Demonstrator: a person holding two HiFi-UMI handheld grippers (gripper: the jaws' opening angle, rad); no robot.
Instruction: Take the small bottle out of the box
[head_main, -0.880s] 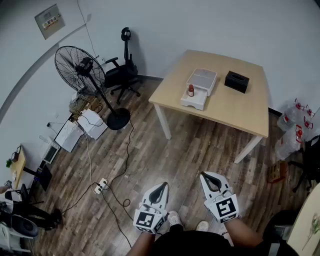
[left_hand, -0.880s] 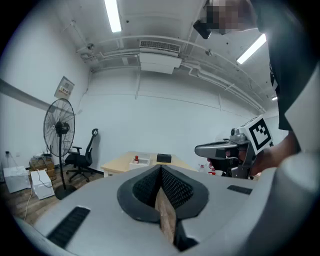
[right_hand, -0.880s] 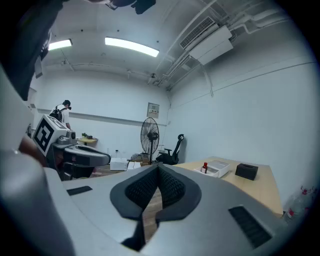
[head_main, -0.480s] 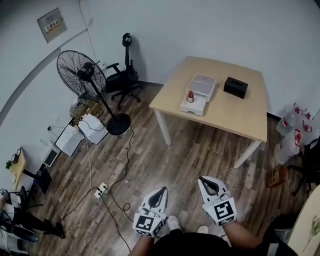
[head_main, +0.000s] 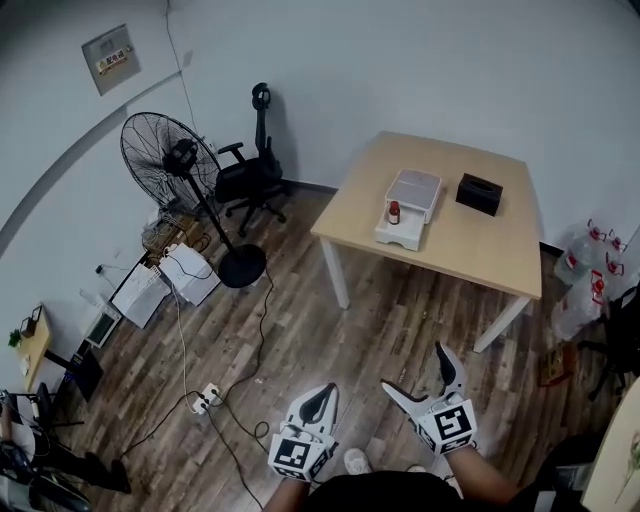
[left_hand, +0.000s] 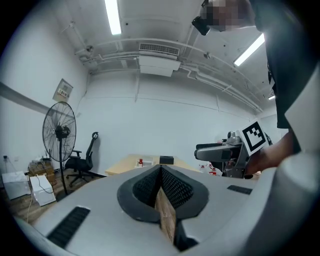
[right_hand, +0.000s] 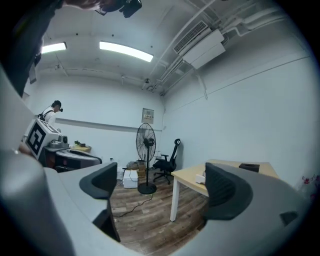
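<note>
A small bottle with a red cap (head_main: 394, 211) stands in the open front part of a white box (head_main: 409, 206) on the wooden table (head_main: 470, 240) far ahead. The bottle (left_hand: 140, 162) shows tiny in the left gripper view; the white box (right_hand: 201, 178) shows at the table edge in the right gripper view. My left gripper (head_main: 321, 396) is low near my feet, its jaws pressed together with nothing between them. My right gripper (head_main: 421, 372) is beside it, jaws spread wide and empty. Both are far from the table.
A black box (head_main: 478, 193) sits on the table behind the white box. A standing fan (head_main: 180, 160), an office chair (head_main: 250, 170), cartons and cables (head_main: 205, 375) occupy the floor at left. Water jugs (head_main: 590, 275) stand at right. Wood floor lies between me and the table.
My right gripper's jaws have spread from nearly closed to wide. The view has shifted, so the table sits slightly lower and more to the right. The left gripper stays shut.
</note>
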